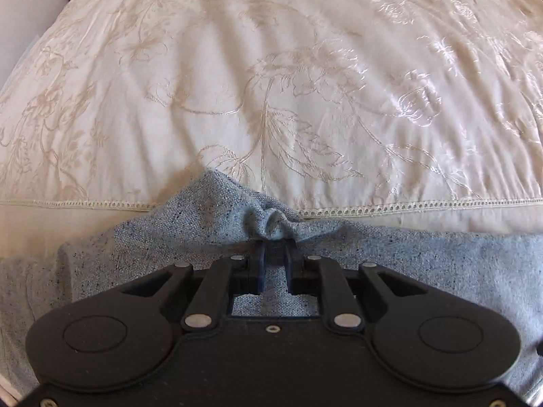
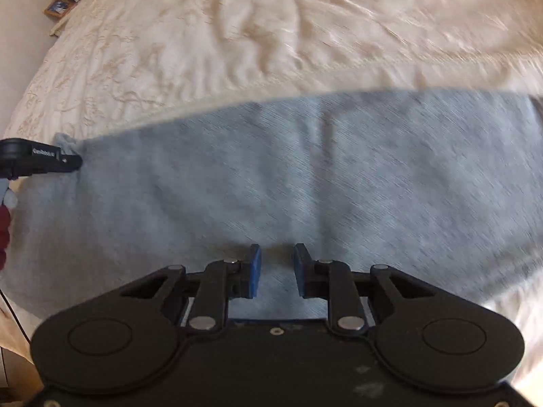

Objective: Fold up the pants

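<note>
Pants [image 2: 305,176] of speckled grey-blue cloth lay spread across the near edge of a bed, on a cream bedspread [image 1: 271,68] stitched with a flower pattern and trimmed with a line of open lacework. Left tongs [image 1: 274,249] stood nearly closed at the far edge of the cloth, their dark pads [image 1: 260,261] pinching a small bunched fold of the pants that puckered up just beyond the tips. Seen from the right-hand camera, the same tongs [image 2: 73,162] reached in from the left border and met a raised corner of the cloth. Right tongs [image 2: 277,264] hovered low over the middle of the pants, blue pads [image 2: 254,271] set apart with bare cloth showing between them — nothing held. This view was blurred, so contact with the cloth could not be judged. Small boxes and a framed object [image 2: 59,7] sat beside the bed at the far left.
</note>
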Available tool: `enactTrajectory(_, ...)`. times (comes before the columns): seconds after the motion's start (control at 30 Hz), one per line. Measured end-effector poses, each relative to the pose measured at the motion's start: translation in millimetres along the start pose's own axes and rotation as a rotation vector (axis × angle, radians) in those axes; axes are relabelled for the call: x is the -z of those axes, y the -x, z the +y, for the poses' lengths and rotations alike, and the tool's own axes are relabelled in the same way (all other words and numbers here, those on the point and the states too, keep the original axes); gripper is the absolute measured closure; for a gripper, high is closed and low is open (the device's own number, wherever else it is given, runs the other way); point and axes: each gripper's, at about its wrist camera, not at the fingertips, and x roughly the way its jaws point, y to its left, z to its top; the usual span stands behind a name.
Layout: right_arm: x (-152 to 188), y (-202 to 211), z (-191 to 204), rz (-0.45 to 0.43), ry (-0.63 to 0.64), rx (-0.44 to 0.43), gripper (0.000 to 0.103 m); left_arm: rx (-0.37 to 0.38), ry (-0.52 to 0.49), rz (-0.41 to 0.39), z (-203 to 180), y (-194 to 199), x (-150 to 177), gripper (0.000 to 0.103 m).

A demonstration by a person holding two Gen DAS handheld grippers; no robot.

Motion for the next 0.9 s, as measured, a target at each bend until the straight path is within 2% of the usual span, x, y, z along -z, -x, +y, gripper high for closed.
enactTrajectory(0.07,12,18,-38,-0.02,-0.074,-0.015,0.081,-0.039,-0.007,-0.002,-6,3,0,0.084)
enactTrajectory(0.17,21,50,-91,-0.103,-0.194,-0.03,0.078,-0.112,-0.031,-0.035,-23,19,8,0.084)
enactTrajectory(0.3,26,83,-155,-0.219,-0.359,-0.041,0.069,-0.097,-0.011,-0.079,-50,48,38,0.083)
enactTrajectory(0.47,21,90,-218,-0.252,-0.499,-0.029,0.066,-0.066,-0.058,-0.11,-108,83,77,0.083)
enactTrajectory(0.57,18,88,-239,-0.255,-0.561,-0.044,0.065,-0.004,-0.081,-0.08,-138,96,89,0.082)
enactTrajectory(0.67,15,80,-254,-0.243,-0.619,-0.056,0.063,0.028,-0.111,-0.056,-163,103,100,0.082)
enactTrajectory(0.9,19,68,-267,-0.228,-0.681,-0.092,0.063,0.063,-0.144,-0.017,-197,111,106,0.082)
